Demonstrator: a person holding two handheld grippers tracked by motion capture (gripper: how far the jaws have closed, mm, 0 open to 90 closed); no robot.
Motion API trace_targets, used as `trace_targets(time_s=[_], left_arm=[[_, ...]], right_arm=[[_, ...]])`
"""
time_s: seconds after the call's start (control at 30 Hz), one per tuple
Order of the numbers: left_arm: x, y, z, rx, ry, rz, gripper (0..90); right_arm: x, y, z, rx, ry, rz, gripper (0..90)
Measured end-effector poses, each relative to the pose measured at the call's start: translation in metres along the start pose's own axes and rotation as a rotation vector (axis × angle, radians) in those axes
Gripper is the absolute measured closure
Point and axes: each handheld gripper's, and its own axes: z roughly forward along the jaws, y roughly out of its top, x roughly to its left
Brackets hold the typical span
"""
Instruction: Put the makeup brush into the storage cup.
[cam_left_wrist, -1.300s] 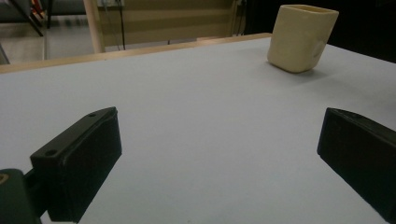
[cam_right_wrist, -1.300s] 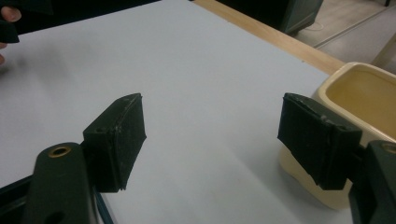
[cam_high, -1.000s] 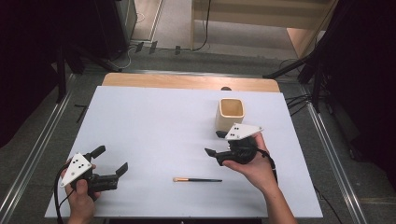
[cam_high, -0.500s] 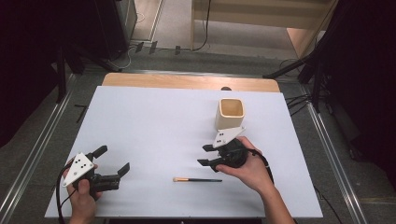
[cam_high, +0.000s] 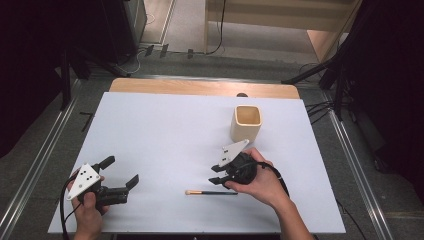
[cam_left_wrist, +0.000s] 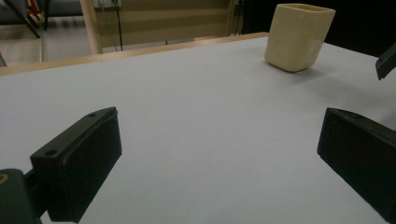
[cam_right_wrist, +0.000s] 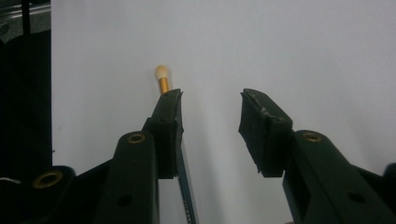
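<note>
A thin brush with a dark handle, gold ferrule and pale tip lies flat on the white table sheet near the front edge. My right gripper hovers just behind it, pointing left. In the right gripper view its jaws have just been closing and stand partly apart. The brush runs under the left jaw, and its handle shows just inside the gap, with no pad pressing it. My left gripper rests at the front left, its jaws wide open with nothing between them.
A cream square cup stands upright behind the right gripper, also in the left gripper view. The wooden table edge runs along the back. Metal rails and cables lie on the floor around the table.
The right gripper has moved left and down towards the brush, and its jaws have narrowed. The left gripper has stayed in place.
</note>
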Motion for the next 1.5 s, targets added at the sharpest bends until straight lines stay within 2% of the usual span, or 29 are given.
trace_targets(time_s=[0.3,0.33,0.4,0.63,0.77,0.9,0.93,0.97,1.03,1.3,1.33,1.4,1.5], left_arm=[[0.0,0.0,0.0,0.003,-0.003,0.002,0.4],[0.0,0.0,0.0,0.003,-0.004,0.002,0.4],[0.0,0.0,0.0,0.003,-0.004,0.003,0.4],[0.001,0.0,0.0,0.004,-0.003,0.006,0.5],[0.0,0.0,0.0,0.004,-0.004,0.006,0.5],[0.001,0.0,0.0,0.003,-0.005,0.006,0.4],[0.001,0.0,0.0,0.003,-0.004,0.006,0.4],[0.001,0.0,0.0,0.002,-0.005,0.006,0.5],[0.001,0.0,0.0,0.002,-0.006,0.005,0.4],[0.001,0.0,0.0,0.002,-0.009,0.006,0.4],[0.001,0.0,0.0,0.001,-0.009,0.005,0.4],[0.001,0.0,0.0,0.002,-0.009,0.006,0.4],[0.001,0.0,0.0,0.002,-0.009,0.006,0.4]], right_arm=[[0.003,0.0,0.013,0.1,0.001,-0.064,66.3],[0.004,0.0,0.014,0.119,0.014,-0.055,66.7],[0.005,0.0,0.016,0.141,0.001,-0.055,67.4],[0.008,0.001,0.021,0.192,0.007,-0.104,69.5],[0.012,0.001,0.027,0.239,0.021,-0.11,70.6],[0.014,0.003,0.032,0.256,0.019,-0.129,71.6],[0.015,0.003,0.034,0.261,0.033,-0.129,71.8],[0.015,0.004,0.035,0.269,0.024,-0.131,72.0],[0.017,0.004,0.037,0.287,0.036,-0.125,72.2],[0.019,0.006,0.046,0.314,0.053,-0.133,73.1],[0.019,0.006,0.047,0.309,0.043,-0.14,73.1],[0.02,0.007,0.048,0.318,0.044,-0.125,73.1],[0.02,0.007,0.051,0.322,0.049,-0.139,73.4]])
